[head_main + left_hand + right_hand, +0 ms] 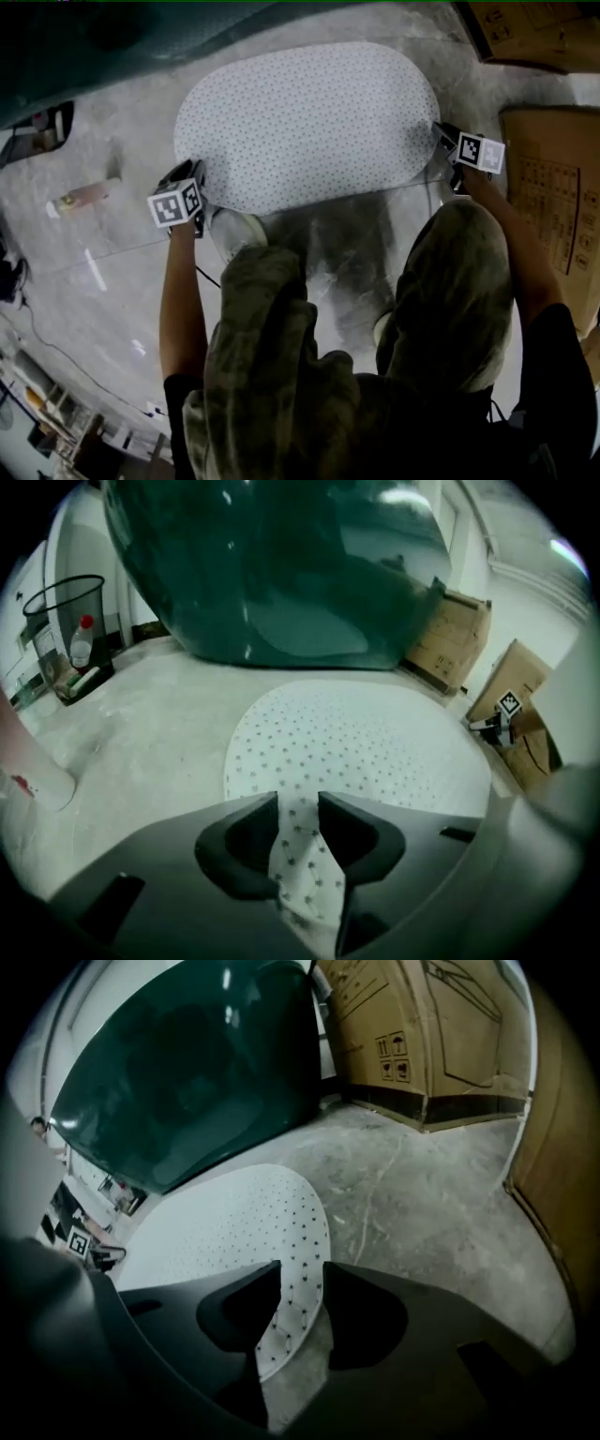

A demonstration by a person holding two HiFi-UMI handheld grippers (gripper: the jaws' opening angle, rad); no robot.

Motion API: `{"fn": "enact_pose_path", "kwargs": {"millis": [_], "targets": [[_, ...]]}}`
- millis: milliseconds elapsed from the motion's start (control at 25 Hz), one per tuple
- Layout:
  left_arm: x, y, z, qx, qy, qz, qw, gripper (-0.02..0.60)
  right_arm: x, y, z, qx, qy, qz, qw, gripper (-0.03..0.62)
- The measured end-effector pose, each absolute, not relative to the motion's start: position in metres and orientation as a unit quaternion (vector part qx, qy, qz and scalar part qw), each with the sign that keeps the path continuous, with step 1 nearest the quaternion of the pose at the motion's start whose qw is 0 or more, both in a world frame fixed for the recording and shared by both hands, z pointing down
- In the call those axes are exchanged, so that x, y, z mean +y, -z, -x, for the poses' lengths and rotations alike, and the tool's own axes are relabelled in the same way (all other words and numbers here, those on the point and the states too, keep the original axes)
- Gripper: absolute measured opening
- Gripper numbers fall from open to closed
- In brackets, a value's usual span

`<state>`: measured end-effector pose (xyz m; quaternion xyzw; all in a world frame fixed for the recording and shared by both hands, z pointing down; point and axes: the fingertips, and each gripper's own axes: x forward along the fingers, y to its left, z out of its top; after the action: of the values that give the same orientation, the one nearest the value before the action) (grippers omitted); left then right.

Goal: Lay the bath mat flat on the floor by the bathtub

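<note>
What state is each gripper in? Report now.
Left gripper: open, edge of the white dotted oval bath mat loose between its jaws.
Right gripper: open, same mat edge between its jaws.

Bathtub (112, 47) cut off at top edge, cardboard box (553, 197) cropped at right

The mat (309, 122) is white with tiny dark speckles all over, tub (281, 574) is deep dark green, floor (94, 281) blotchy grey, boxes (553, 187) plain brown.
</note>
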<state>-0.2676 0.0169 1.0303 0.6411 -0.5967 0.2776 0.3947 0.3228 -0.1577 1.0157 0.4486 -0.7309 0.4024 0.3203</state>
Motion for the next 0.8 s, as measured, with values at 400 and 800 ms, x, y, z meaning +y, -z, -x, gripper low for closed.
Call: {"fn": "enact_pose_path", "kwargs": {"millis": [400, 800], "targets": [[0.054, -1.003, 0.297, -0.636, -0.269, -0.585, 0.426, 0.129, -0.141, -1.038, -0.321, -0.731, -0.318, -0.406, 0.447, 0.109], [0.123, -0.858, 0.241, -0.645, -0.204, -0.61, 0.412, 0.129, -0.145, -1.03, -0.32, -0.741, -0.319, -0.384, 0.448, 0.107]]}}
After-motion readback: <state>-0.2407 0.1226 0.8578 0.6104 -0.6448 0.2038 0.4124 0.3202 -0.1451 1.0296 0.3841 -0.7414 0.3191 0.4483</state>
